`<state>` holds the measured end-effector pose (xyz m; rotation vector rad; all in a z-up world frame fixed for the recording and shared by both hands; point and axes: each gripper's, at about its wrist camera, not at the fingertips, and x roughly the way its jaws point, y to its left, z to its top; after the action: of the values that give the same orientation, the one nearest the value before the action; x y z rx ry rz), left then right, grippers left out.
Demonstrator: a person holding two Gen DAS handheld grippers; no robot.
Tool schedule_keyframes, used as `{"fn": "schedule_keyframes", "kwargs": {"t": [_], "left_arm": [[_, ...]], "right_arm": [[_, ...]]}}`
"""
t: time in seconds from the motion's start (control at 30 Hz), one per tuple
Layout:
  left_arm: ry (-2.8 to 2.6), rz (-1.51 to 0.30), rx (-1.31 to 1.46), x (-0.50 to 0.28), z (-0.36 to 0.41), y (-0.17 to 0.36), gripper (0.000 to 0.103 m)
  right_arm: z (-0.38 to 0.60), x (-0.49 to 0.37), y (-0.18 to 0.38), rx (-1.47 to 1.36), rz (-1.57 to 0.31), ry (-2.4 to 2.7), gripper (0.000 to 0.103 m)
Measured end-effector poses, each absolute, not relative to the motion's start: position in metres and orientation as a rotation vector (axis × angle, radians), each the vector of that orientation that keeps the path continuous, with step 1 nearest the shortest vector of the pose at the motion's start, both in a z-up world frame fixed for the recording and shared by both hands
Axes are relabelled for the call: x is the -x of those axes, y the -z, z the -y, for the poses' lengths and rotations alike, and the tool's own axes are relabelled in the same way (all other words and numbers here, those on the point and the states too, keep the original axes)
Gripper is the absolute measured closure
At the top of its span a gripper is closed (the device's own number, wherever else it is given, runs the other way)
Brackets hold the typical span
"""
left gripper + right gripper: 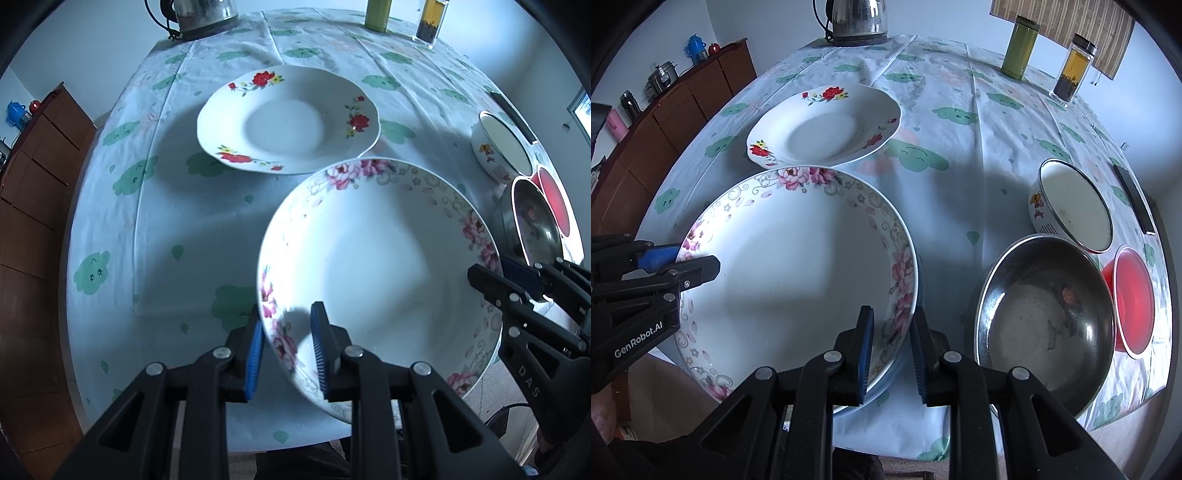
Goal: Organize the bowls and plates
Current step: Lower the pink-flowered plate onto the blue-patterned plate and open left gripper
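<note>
Left gripper (286, 350): its blue pads are closed on the near-left rim of the pink plate (380, 266), one pad inside the rim, one outside, at about 7 o'clock on the plate.
Right gripper (892, 354): clamped the same way on the plate's near-right rim, at about 5 o'clock, rim pinched between the pads.
Pink plate: large and deep with a pink flower border, held by both grippers at the table's near edge; whether its base touches the cloth I cannot tell.
Red plate (288, 118): smaller, red flowers on the rim, lying on the cloth (147, 229) at 12 o'clock from the pink plate, the two rims just beside each other.
Steel bowl (1045, 314): at 3 o'clock from the pink plate, near the right gripper.
White bowl (1071, 206): behind the steel bowl, at about 2 o'clock.
Red bowl (1134, 299): just right of the steel bowl.
Far edge: kettle (857, 18) at 12 o'clock, green flask (1021, 48) and a tea jar (1075, 68) towards 1 o'clock.
</note>
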<state>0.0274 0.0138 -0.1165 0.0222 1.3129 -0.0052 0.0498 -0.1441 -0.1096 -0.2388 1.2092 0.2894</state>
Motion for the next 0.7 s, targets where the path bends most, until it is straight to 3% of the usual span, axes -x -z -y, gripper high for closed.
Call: {"fn": "schedule_keyframes", "kwargs": {"t": [0.7], "left_arm": [[-0.005,-1.351,-0.023,-0.0304,-0.0129,0.1270,0.081]], "right_arm": [[0.1441,-0.0531,0.1107,0.252,-1.234,-0.301,0.081]]}}
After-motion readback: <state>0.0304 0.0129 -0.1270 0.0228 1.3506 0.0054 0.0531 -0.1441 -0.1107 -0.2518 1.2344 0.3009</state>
